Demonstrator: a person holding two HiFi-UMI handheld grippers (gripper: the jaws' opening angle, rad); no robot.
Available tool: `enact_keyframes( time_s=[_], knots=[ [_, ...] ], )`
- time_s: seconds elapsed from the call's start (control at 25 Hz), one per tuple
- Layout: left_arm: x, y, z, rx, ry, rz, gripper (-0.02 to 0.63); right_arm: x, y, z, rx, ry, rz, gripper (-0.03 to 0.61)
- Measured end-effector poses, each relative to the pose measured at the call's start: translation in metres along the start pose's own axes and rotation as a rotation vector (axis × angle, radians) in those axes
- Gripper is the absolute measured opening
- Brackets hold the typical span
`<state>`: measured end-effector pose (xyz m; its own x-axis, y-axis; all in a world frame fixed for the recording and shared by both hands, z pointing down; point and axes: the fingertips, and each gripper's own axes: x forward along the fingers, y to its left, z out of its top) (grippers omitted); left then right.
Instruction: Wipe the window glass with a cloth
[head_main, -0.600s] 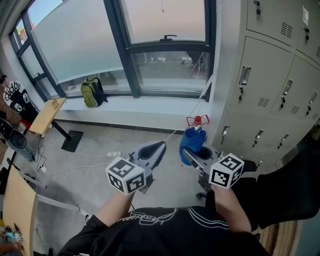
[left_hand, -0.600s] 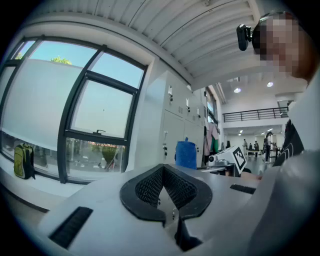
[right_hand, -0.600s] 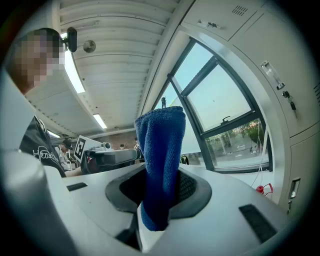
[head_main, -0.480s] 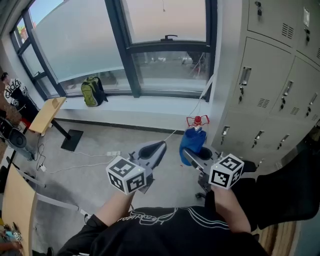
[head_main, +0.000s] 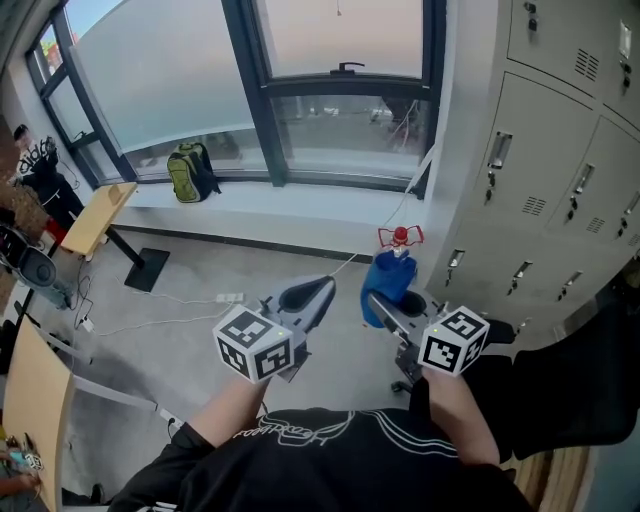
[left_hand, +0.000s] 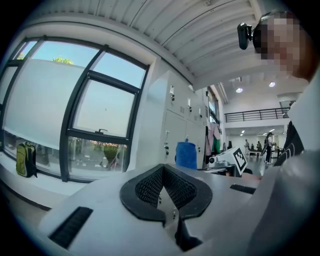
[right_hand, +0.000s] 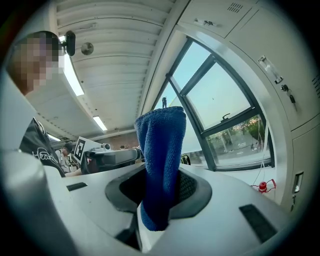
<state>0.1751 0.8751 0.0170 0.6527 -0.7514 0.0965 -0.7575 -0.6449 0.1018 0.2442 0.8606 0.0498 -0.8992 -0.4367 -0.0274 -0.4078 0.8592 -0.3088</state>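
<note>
My right gripper (head_main: 375, 305) is shut on a blue cloth (head_main: 388, 285), which stands up out of its jaws; in the right gripper view the blue cloth (right_hand: 160, 170) fills the middle. My left gripper (head_main: 312, 296) is shut with nothing in it, and its jaws meet in the left gripper view at the left gripper (left_hand: 162, 192). Both are held at waist height, well back from the window glass (head_main: 345, 35). The window glass (left_hand: 102, 112) has dark frames. In the left gripper view the cloth (left_hand: 186, 155) shows as a blue block to the right.
Grey lockers (head_main: 545, 170) stand at the right. A green backpack (head_main: 190, 172) sits on the window sill (head_main: 280, 205). A red-topped item (head_main: 398, 238) and a white cable (head_main: 345, 265) lie on the floor. A wooden table (head_main: 95, 220) stands left.
The head view has shifted slightly, so the window and floor sit a little lower and to the right. Both grippers hold nearly the same pose.
</note>
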Motion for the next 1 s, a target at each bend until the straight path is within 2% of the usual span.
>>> enact_keyframes(
  time_s=[0.28,0.6,0.84,1.0],
  knots=[
    [-0.002,-0.002,0.012,0.032,0.008,0.004,0.003,0.002,0.012,0.009,0.003,-0.023,0.048,0.094],
    [0.004,0.007,0.016,0.037,0.010,0.000,0.003,0.011,0.006,0.013,0.019,-0.039,0.049,0.094],
    [0.006,0.038,0.011,0.019,0.006,0.019,0.003,0.041,-0.003,0.008,0.020,-0.012,0.071,0.094],
    [0.003,0.079,0.009,-0.004,-0.012,0.042,0.003,0.074,-0.012,0.004,0.014,0.004,0.077,0.094]
  ],
)
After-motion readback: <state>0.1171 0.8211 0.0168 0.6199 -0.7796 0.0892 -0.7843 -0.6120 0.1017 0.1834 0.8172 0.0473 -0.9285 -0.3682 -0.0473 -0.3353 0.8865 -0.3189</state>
